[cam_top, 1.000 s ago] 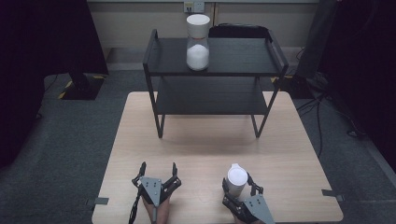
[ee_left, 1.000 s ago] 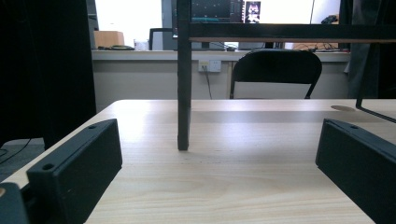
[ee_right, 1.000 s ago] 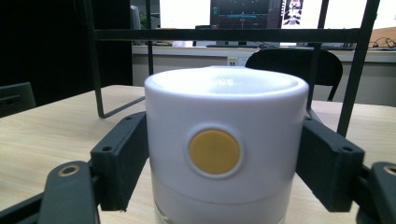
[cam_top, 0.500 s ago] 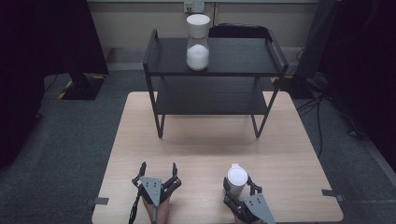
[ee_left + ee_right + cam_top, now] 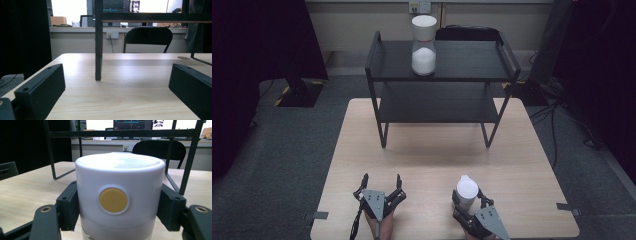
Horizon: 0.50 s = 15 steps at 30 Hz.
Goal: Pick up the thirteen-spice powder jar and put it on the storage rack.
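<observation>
A white-lidded container (image 5: 466, 193) with a yellow button (image 5: 113, 200) stands near the table's front right, and my right gripper (image 5: 467, 199) is shut on it, jaws pressed to both sides of the lid (image 5: 120, 195). My left gripper (image 5: 381, 182) rests open on the table at the front left, with only bare wood between its jaws (image 5: 112, 85). A second, taller clear jar with a white lid (image 5: 423, 45), half full of white powder, stands on the top shelf of the black rack (image 5: 472, 65).
The black two-tier rack sits on the far half of the wooden table (image 5: 437, 155); one leg (image 5: 98, 50) rises straight ahead of the left gripper. A black chair (image 5: 148, 38) stands behind the table. Dark floor and cables (image 5: 557, 125) surround it.
</observation>
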Each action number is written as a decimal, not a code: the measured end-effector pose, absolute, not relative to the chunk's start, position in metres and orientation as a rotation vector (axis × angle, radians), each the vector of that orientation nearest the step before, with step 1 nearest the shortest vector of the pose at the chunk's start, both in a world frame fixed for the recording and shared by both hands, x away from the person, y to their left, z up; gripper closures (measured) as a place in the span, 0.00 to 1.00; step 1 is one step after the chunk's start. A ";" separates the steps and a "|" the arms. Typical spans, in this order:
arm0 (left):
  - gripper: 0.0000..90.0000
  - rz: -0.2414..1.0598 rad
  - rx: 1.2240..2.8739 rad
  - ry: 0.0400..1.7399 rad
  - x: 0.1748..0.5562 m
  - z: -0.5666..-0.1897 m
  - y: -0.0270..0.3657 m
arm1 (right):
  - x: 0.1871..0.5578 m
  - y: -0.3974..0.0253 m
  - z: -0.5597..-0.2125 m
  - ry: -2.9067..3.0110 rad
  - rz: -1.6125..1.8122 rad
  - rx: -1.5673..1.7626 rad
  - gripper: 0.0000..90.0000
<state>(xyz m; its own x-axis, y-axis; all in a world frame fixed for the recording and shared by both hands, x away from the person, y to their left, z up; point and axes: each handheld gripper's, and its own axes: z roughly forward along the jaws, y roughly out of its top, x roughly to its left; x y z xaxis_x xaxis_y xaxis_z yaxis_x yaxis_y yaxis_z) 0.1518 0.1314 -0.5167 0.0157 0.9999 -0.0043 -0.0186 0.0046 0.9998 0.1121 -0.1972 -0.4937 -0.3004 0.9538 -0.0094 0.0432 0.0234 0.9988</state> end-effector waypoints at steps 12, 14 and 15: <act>0.00 1.202 1.201 1.184 0.152 -0.517 0.132 | 0.112 -0.201 -0.483 1.502 1.397 1.035 0.33; 0.00 1.202 1.201 1.184 0.152 -0.517 0.132 | 0.112 -0.203 -0.481 1.509 1.400 1.029 0.33; 0.00 1.202 1.201 1.184 0.152 -0.517 0.132 | 0.113 -0.204 -0.481 1.510 1.406 1.027 0.33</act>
<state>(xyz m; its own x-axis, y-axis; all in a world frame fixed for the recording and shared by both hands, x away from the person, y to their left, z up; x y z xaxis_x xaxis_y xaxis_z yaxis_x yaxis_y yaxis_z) 0.1518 0.1317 -0.5167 0.0178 0.9998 -0.0038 -0.0187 0.0041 0.9998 0.1127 -0.2042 -0.4806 -0.3385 0.9404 -0.0328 0.0345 0.0472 0.9983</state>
